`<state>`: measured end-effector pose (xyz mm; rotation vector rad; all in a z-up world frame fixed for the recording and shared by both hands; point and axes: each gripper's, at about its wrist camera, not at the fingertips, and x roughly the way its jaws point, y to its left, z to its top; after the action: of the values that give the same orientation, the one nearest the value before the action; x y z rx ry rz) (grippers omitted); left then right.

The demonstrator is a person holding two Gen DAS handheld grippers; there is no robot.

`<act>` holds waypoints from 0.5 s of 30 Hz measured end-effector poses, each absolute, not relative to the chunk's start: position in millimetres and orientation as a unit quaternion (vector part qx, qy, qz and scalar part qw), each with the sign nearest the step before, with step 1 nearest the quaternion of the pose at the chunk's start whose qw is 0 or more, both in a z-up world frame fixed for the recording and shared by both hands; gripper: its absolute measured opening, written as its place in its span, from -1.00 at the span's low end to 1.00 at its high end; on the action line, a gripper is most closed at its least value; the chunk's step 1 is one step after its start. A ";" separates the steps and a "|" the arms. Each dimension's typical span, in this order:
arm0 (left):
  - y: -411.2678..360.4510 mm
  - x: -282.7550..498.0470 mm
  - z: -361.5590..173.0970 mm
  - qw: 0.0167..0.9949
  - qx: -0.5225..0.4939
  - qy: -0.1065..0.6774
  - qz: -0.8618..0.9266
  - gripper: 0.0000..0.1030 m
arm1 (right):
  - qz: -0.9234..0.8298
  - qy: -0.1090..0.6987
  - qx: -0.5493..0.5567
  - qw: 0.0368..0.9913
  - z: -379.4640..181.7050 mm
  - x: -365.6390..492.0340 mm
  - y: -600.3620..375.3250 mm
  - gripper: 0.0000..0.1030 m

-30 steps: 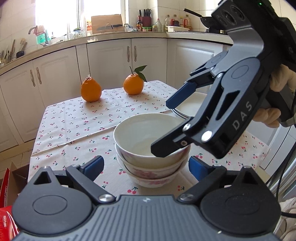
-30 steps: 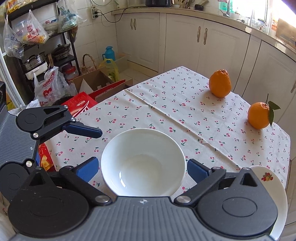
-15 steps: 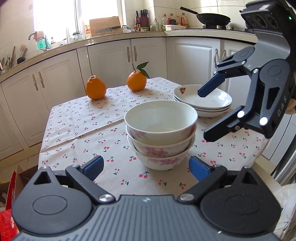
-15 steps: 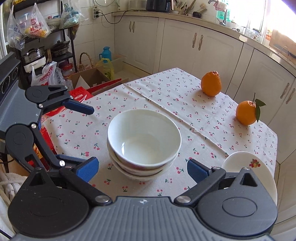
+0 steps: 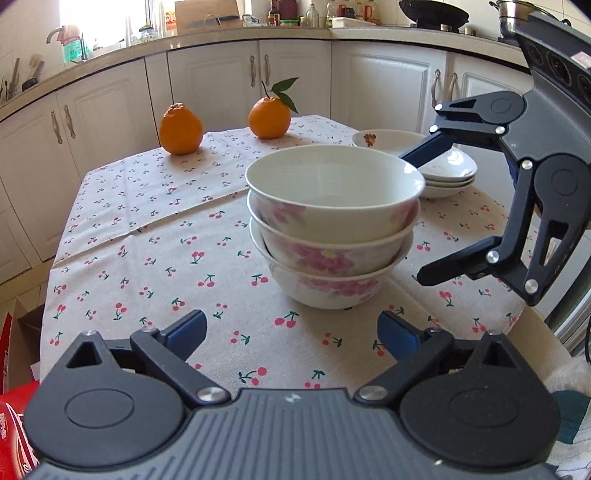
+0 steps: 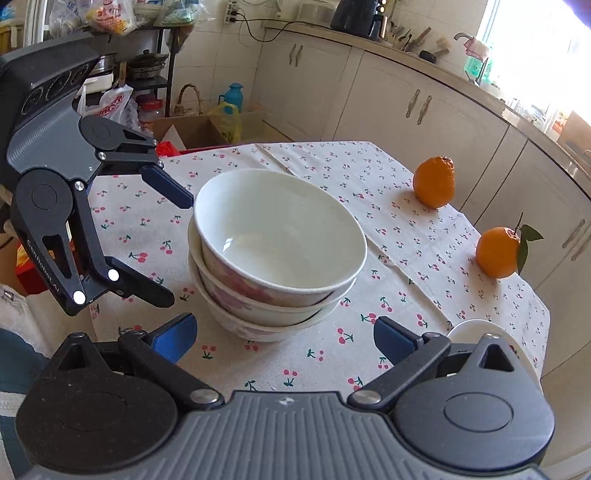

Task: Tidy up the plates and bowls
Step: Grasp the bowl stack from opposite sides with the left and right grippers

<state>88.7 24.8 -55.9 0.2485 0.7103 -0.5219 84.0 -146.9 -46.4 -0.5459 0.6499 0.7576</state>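
Showing stacked plates (image 5: pixel 448 168) whole, left view (right's tongs (image 6: pixel 282 338) hide them).

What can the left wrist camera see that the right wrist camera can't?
Only the left wrist view shows the whole stack of plates, and the black pan on the counter.
Only the right wrist view shows the blue jug, the yellow bag and the cardboard box on the floor.
Both show the three stacked bowls, the two oranges, the cherry tablecloth, and the open left gripper and right gripper.
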 end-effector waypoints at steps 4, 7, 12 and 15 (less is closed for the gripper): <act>21.2 97.1 -62.4 0.889 0.121 0.353 -0.264 0.91 | 0.368 0.324 -0.274 0.827 -58.4 95.0 -144.9 1.00; 17.9 102.5 -65.4 0.883 0.127 0.356 -0.277 0.89 | 0.387 0.335 -0.273 0.814 -64.1 103.3 -145.8 1.00; 11.0 112.0 -62.8 0.868 0.149 0.359 -0.309 0.86 | 0.416 0.340 -0.270 0.799 -65.9 117.8 -146.3 1.00; 7.2 120.4 -60.1 0.856 0.167 0.360 -0.331 0.83 | 0.441 0.342 -0.271 0.784 -65.0 123.9 -144.8 1.00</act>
<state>120.4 7.2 -60.1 0.3509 0.7576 -0.6949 123.9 -144.8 -65.0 -0.5840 0.7376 0.9517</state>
